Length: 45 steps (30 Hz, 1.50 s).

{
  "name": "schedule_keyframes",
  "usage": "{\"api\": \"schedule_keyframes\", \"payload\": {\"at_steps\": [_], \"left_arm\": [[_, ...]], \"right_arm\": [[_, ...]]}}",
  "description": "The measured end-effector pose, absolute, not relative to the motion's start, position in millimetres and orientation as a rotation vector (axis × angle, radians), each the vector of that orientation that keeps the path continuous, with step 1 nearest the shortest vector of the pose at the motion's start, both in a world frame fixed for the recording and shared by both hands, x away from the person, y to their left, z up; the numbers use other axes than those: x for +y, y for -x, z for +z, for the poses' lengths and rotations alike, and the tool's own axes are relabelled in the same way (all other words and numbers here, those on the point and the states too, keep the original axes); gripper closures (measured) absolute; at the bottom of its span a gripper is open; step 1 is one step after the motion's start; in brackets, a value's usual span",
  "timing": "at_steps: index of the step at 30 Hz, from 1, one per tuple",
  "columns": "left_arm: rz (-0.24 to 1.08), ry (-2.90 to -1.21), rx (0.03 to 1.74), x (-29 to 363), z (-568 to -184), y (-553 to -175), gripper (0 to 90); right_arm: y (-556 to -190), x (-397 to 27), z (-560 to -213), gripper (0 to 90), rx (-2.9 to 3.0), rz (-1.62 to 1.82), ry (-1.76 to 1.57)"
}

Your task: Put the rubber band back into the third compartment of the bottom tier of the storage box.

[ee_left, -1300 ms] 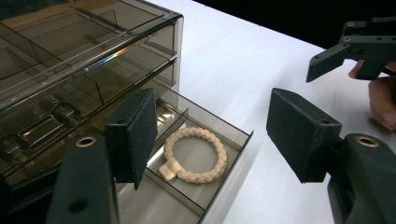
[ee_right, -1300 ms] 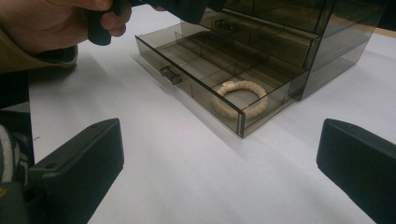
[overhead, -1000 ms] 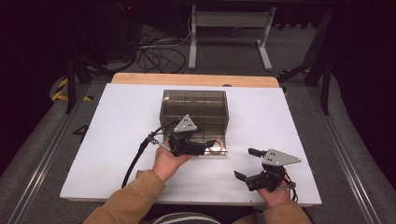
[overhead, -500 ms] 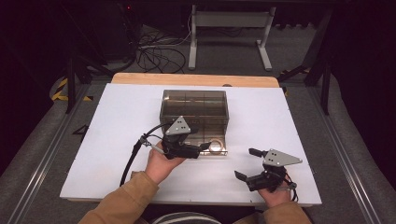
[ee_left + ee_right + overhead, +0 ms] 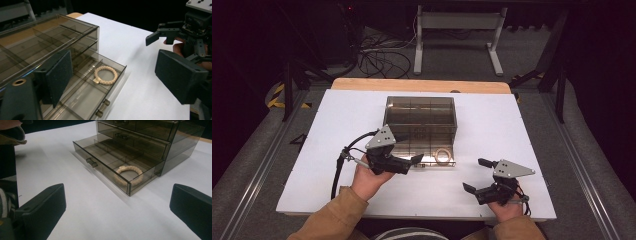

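Observation:
A smoky clear drawer box (image 5: 419, 117) stands mid-table. Its bottom drawer (image 5: 432, 161) is pulled out, and a beige beaded bracelet (image 5: 443, 156) lies in the right-hand end compartment. My left gripper (image 5: 410, 151) hangs open at the drawer's left front, holding nothing. In the left gripper view its jaws stand wide apart over the drawer (image 5: 110, 100), with the bracelet (image 5: 106, 75) between them farther off. My right gripper (image 5: 476, 175) is open and empty over the bare table, right of the drawer. In the right gripper view the bracelet (image 5: 128, 173) lies ahead in the drawer (image 5: 100, 171).
The white tabletop (image 5: 522, 130) has free room on both sides of the box. Two upper drawers (image 5: 140, 141) are shut. A cable (image 5: 339, 167) trails from the left gripper. Beyond the table's far wooden edge (image 5: 422, 86) stand a dark floor, cables and a metal stand (image 5: 457, 30).
My left gripper has drawn back to the left and towards the person, away from the bracelet. The right gripper has stayed nearly still.

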<state>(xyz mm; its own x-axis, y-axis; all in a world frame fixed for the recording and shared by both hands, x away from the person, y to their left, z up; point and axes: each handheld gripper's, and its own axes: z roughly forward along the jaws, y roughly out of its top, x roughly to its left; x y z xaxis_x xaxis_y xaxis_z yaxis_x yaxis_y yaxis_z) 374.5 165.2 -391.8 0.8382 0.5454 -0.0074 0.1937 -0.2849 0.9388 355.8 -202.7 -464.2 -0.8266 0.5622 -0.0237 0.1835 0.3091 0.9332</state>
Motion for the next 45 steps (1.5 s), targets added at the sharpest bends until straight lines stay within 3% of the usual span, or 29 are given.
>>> {"api": "schedule_keyframes", "payload": {"at_steps": [24,41,45], "left_arm": [[0.468,-1.803,0.597,237.7,-412.6,-350.0,5.7],[0.557,-1.801,0.634,265.4,-438.6,-334.9,0.3],[0.512,-1.785,0.660,273.7,-447.3,-333.1,0.2]], "right_arm": [[-356.7,-202.0,-464.1,1.1,2.238,1.517,-0.665],[-356.9,-201.8,-463.6,0.9,2.241,1.506,-0.658],[-356.8,-201.7,-463.6,0.8,2.241,1.503,-0.656]]}}
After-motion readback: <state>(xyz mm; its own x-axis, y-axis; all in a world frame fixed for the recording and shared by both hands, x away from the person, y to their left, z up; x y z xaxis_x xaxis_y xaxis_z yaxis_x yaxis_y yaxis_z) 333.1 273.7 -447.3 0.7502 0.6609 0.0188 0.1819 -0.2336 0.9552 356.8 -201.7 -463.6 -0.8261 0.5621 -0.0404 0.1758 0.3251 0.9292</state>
